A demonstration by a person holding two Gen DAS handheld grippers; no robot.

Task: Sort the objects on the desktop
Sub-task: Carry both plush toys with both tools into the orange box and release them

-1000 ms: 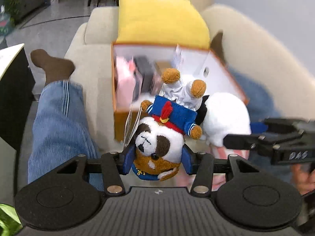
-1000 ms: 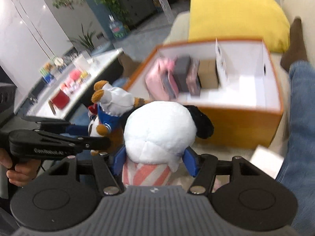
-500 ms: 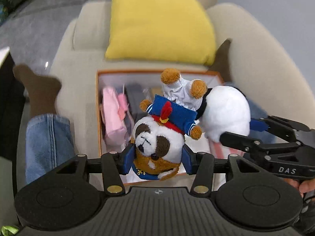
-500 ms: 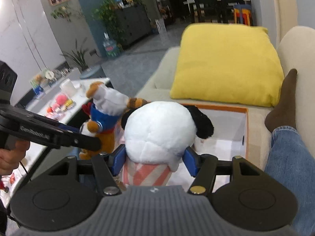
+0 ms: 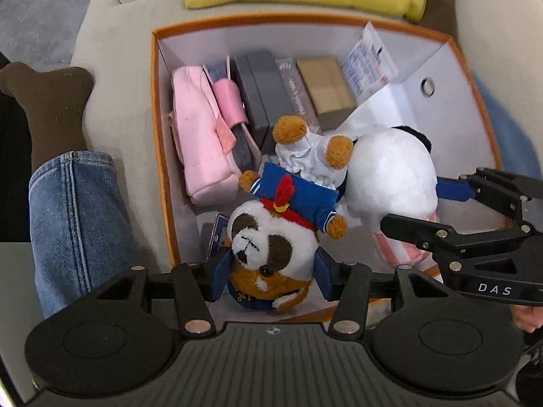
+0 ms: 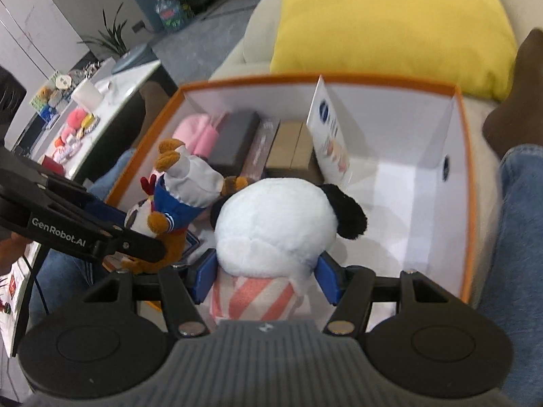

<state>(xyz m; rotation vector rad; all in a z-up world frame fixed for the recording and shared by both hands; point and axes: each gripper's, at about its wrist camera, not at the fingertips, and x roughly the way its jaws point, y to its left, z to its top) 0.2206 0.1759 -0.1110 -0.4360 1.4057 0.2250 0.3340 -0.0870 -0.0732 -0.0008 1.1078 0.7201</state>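
My left gripper point(image 5: 269, 271) points steeply down over the orange-rimmed box point(image 5: 156, 142). Between its blue pads point(image 5: 219, 279) sits the sailor dog plush point(image 5: 271, 244), head toward the camera, feet up. The jaws have just been opening a little; in the left wrist view the pads stand right at the sides of the plush's head, and I cannot tell whether they press on it.

My right gripper point(image 6: 266, 278) is clenched on the white plush point(image 6: 275, 227), pads against its lower body where the pink-striped cloth shows; its black ear hangs to the right. The two plushes touch each other, both over the near part of the box.

Box contents, far end, packed side by side:
- a pink pouch point(image 5: 200, 142) against the left wall;
- a smaller pink item point(image 5: 229, 101) beside it;
- dark grey boxes point(image 5: 261, 91);
- a brown cardboard box point(image 5: 327, 84);
- a printed card point(image 5: 368, 62) leaning upright to the right of them.

The right half of the box floor shows bare white. The box rests on a beige sofa point(image 5: 112, 78), with a yellow cushion point(image 6: 390, 20) just behind it. A denim-clad leg point(image 5: 74, 224) with a brown sock point(image 5: 51, 101) lies along the left of the box; another lies on the right.
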